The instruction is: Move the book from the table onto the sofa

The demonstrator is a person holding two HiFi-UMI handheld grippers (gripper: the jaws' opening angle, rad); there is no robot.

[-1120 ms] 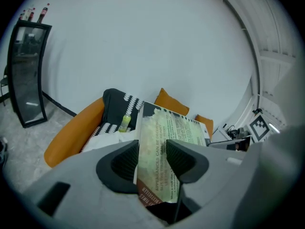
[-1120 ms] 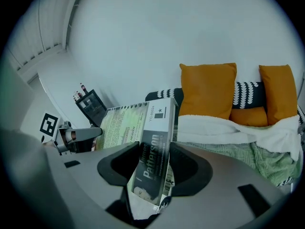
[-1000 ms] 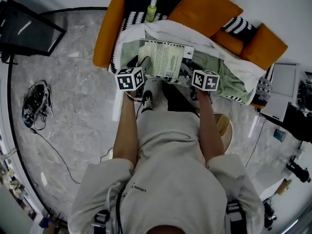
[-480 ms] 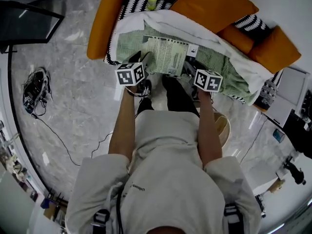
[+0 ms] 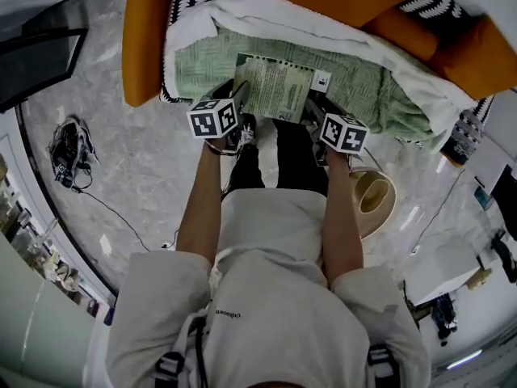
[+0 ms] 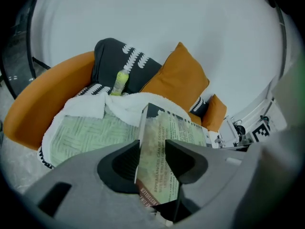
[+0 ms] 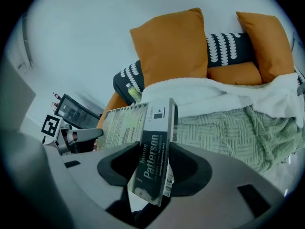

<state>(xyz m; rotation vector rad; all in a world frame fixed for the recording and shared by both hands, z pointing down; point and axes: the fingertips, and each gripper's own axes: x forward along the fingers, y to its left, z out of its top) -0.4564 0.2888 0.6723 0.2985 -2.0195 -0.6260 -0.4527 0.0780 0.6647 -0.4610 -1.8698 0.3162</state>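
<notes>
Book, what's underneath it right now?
The green blanket on the sofa shows all around the book. The patch directly beneath is covered, so whether they touch can't be told.

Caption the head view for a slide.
Left gripper, jaws just closing tighter, and right gripper clamp a pale green paperback book over the green quilted blanket on the orange sofa.

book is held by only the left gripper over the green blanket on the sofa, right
No: the right gripper view shows the right gripper clamped on the book too. The left gripper, its jaws just closing tighter, holds the other edge, over the green blanket on the sofa.
</notes>
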